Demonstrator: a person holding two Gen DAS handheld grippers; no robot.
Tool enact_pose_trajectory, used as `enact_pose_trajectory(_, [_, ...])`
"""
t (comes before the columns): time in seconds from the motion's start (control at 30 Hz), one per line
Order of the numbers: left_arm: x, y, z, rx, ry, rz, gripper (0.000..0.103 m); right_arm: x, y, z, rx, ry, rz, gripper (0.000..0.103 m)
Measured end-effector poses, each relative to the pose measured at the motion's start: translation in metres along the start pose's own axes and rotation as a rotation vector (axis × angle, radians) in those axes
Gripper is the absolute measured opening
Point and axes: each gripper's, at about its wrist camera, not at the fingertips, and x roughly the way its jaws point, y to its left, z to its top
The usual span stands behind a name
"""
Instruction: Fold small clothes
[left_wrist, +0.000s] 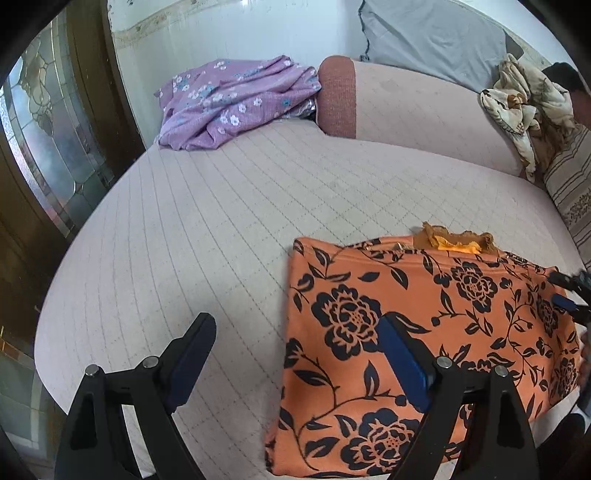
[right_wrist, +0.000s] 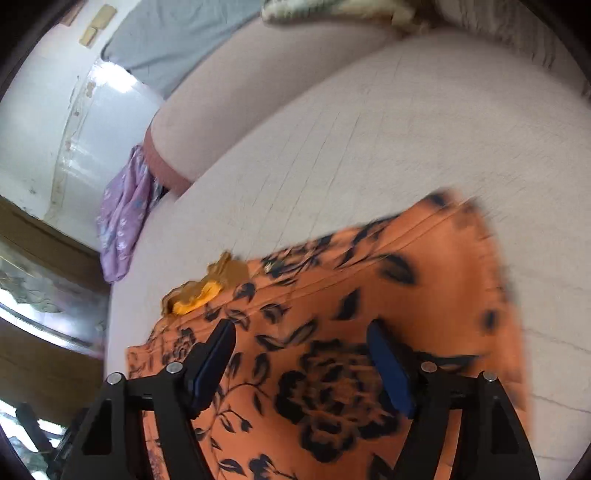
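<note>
An orange garment with black flowers (left_wrist: 424, 332) lies folded flat on the pale pink sofa seat (left_wrist: 221, 221). A small yellow-brown piece (left_wrist: 454, 242) sticks out at its far edge. My left gripper (left_wrist: 295, 343) is open and empty, hovering over the garment's left edge. My right gripper (right_wrist: 301, 350) is open and empty above the same garment (right_wrist: 332, 314); its view is blurred. The right gripper's tip also shows at the right edge of the left wrist view (left_wrist: 570, 295).
A purple flowered cloth (left_wrist: 236, 99) lies bunched at the sofa's far left. The backrest (left_wrist: 424, 110) carries a grey cloth (left_wrist: 436, 37) and a cream patterned cloth (left_wrist: 524, 107). A striped cushion (left_wrist: 572, 192) stands at right, a glass door (left_wrist: 44, 140) at left.
</note>
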Motion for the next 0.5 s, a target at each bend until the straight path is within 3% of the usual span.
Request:
enact_pose_trajectory(0.17, [0.004, -0.018, -0.013, -0.016, 0.020, -0.041, 0.090, -0.042, -0.004, -0.047, -0.030, 0.014, 0.055, 0.078])
enact_pose_trajectory(0.3, [0.011, -0.041, -0.034, -0.041, 0.054, -0.086, 0.090, -0.079, -0.017, -0.110, 0.058, 0.005, 0.120, 0.085])
enact_pose_trajectory(0.4, [0.022, -0.066, -0.053, -0.020, 0.096, -0.110, 0.090, -0.080, -0.030, -0.156, 0.128, 0.054, 0.139, 0.086])
enact_pose_trajectory(0.5, [0.029, -0.088, -0.066, 0.026, 0.121, -0.120, 0.090, -0.076, -0.048, -0.168, 0.231, 0.046, 0.173, 0.086])
